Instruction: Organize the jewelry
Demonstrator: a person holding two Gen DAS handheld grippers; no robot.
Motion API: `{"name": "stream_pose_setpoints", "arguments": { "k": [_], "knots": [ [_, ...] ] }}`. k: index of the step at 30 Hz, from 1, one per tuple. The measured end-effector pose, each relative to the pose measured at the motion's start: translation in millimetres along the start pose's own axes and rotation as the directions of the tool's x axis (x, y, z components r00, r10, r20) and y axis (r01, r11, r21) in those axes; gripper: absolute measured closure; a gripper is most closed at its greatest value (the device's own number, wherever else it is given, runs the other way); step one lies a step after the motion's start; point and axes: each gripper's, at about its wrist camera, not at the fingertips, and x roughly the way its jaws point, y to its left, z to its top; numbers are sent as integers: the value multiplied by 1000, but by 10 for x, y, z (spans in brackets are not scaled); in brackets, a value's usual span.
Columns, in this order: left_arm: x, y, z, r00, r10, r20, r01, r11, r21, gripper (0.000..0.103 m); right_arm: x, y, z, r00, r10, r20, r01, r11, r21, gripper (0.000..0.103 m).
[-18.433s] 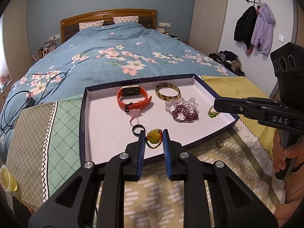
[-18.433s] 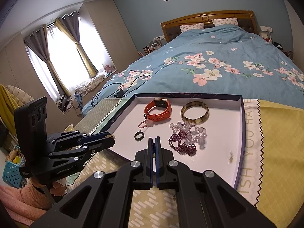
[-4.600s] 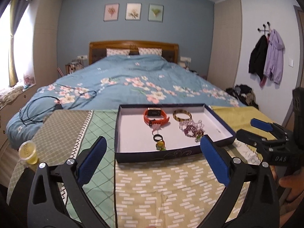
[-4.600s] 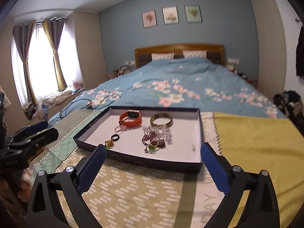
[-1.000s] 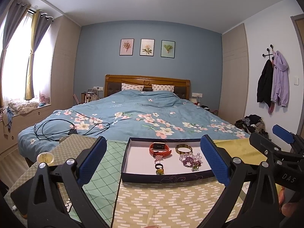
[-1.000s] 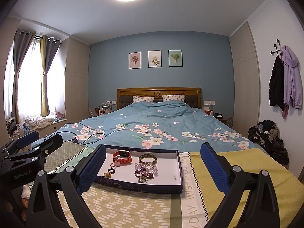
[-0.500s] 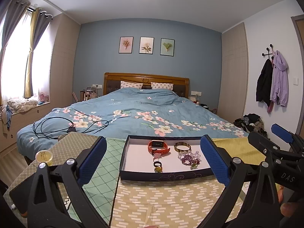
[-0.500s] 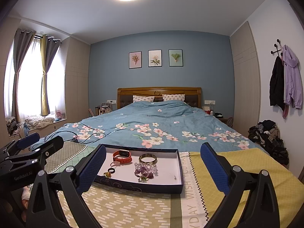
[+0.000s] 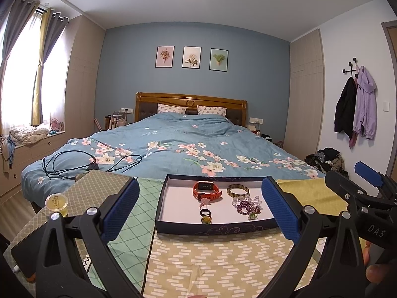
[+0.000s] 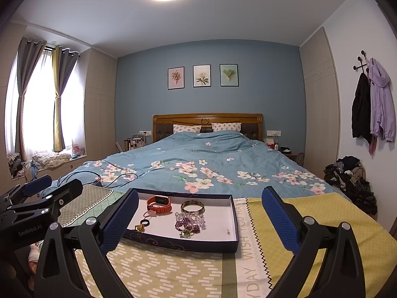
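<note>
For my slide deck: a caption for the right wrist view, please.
Right gripper open above the tray holding watch, bangle and beads.

Left claw [image 9: 200, 209] spread wide, empty; right claw [image 10: 200, 219] spread wide, empty.

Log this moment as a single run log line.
left gripper: open, empty | right gripper: open, empty | tray: holds orange watch, bangle, bead bracelets, rings | both grippers short of tray

The tray [image 9: 215, 229] looked like matt dark card with a smooth white paper floor. Patterned cloth [image 9: 211, 260] covered the bench beneath the tray. Beyond the tray stood a glossy wooden headboard [image 9: 191, 99].
</note>
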Motion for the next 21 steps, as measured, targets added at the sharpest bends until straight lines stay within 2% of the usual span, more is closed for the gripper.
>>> {"name": "stream_pose_setpoints", "arguments": {
  "k": [21],
  "knots": [
    [3, 4, -8, 1000, -4, -3, 4, 1000, -2, 6, 33, 2, 1, 1000, 8, -5, -8, 1000, 0, 7]
  ]
}}
